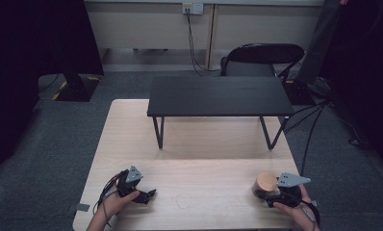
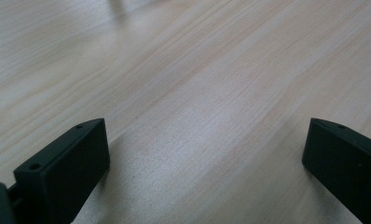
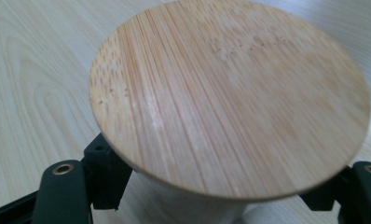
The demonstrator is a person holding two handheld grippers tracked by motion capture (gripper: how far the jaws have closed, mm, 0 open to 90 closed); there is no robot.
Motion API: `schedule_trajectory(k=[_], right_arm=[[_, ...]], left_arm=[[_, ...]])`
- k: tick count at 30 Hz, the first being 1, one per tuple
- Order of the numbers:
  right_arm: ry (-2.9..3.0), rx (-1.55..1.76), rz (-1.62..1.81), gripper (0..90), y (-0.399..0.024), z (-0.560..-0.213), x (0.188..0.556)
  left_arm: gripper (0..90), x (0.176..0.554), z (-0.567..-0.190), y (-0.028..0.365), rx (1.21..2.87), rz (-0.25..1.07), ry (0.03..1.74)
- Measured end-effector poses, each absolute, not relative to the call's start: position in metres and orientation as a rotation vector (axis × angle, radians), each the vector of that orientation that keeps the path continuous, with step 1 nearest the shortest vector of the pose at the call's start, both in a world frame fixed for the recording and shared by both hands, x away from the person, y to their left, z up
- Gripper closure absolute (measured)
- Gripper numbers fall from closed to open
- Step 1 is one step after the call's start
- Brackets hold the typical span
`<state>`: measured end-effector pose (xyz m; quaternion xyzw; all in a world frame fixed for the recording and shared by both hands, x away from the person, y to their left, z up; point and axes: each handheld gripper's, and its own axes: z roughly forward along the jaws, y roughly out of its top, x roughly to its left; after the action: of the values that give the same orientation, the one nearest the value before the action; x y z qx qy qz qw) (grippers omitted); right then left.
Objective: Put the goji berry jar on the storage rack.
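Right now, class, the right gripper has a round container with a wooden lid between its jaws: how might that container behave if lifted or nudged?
The lid is flat, grained wood, so probably rigid. The container is round, so it could twist or slip between the right gripper jaws, which sit below the lid's rim. Whether the lid is fastened cannot be seen; it might come off if tilted.

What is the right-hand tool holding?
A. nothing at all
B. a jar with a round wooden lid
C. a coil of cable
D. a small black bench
B: the right gripper has its fingers on either side of a jar topped by a round wooden lid, while the left gripper is open over the bare table.
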<state>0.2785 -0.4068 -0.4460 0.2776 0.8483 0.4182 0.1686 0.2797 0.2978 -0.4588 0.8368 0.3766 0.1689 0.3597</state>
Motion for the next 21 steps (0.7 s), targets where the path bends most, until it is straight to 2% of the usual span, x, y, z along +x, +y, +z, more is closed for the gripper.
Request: schedule_trajectory(k=[12, 21], right_arm=[[2.442, 0.777, 1.237, 25.8, -0.397, -0.425, 0.284], [2.482, 0.745, 1.25, 25.8, -0.383, -0.393, 0.296]], left_arm=[[0.0, 0.28, -0.459, 0.298, 2.155, 0.435, 0.972], [0.0, 0.28, -0.459, 0.298, 2.155, 0.435, 0.972]])
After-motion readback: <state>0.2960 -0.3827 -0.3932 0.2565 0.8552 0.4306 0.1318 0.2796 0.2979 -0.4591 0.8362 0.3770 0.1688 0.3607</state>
